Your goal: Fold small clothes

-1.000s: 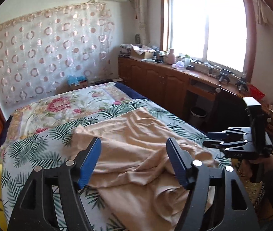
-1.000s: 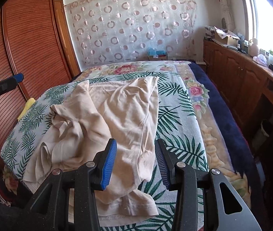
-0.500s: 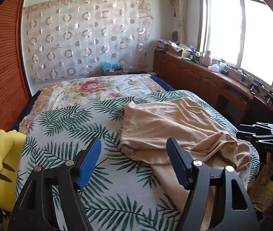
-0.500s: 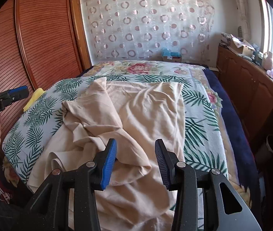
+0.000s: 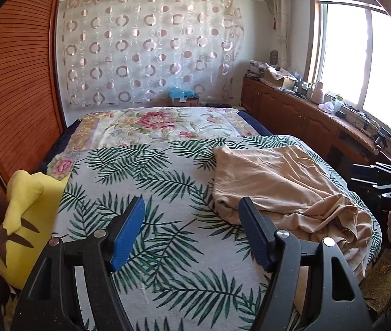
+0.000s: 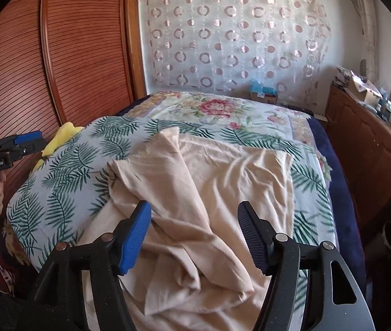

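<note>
A crumpled beige garment [image 6: 209, 193] lies on the palm-leaf bedspread [image 6: 66, 176], its near end hanging over the bed's front edge. In the left wrist view the garment [image 5: 281, 184] lies right of centre. My left gripper [image 5: 192, 234] is open and empty above bare bedspread, left of the garment; it also shows in the right wrist view [image 6: 21, 143]. My right gripper [image 6: 194, 237] is open and empty, just above the garment's bunched near end; it also shows in the left wrist view [image 5: 380, 182].
A yellow plush toy [image 5: 27, 220] sits at the bed's left edge against the wooden wardrobe [image 5: 10, 82]. A wooden cabinet [image 5: 300, 113] with clutter runs under the window on the right. A floral quilt [image 5: 162, 124] covers the far bed.
My left gripper has swung left, off the garment to bare bedspread. My right gripper has opened wider and shifted to the garment's near end. The garment is more spread out.
</note>
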Available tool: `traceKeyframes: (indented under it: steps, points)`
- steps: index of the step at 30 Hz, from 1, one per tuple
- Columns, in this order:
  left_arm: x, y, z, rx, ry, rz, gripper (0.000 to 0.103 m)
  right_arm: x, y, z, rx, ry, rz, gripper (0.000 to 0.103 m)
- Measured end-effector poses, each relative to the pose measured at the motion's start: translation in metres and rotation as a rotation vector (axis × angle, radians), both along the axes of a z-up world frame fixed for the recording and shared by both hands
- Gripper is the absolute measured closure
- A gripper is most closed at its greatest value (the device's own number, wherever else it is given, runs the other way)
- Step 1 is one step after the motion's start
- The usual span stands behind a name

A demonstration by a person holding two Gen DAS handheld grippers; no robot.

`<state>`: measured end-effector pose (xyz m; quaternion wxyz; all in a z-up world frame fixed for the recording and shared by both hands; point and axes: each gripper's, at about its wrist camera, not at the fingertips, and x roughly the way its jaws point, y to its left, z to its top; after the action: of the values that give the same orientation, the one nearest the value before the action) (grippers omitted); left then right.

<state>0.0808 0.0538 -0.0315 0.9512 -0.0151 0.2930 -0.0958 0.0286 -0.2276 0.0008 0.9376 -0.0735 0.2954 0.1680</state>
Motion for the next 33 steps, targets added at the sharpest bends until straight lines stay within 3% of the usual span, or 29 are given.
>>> traceKeyframes:
  steps: [6, 13, 24, 29, 33]
  points:
    - [-0.003, 0.010, -0.001, 0.004, -0.001, 0.023, 0.032, 0.026, 0.042, 0.003, -0.010, 0.000, 0.091, 0.034]
    - [-0.004, 0.016, -0.003, 0.007, 0.001, 0.035, 0.032, 0.070, 0.092, -0.009, 0.006, 0.072, 0.183, 0.034]
    - [-0.009, 0.031, -0.006, 0.013, 0.004, 0.064, 0.032, 0.137, 0.154, -0.064, -0.122, 0.205, 0.224, 0.034]
    - [-0.010, 0.034, -0.007, 0.013, 0.006, 0.070, 0.032, 0.150, 0.170, -0.082, -0.162, 0.247, 0.253, 0.034]
    - [-0.010, 0.034, -0.007, 0.011, 0.006, 0.067, 0.032, 0.152, 0.186, -0.088, -0.257, 0.232, 0.268, 0.034]
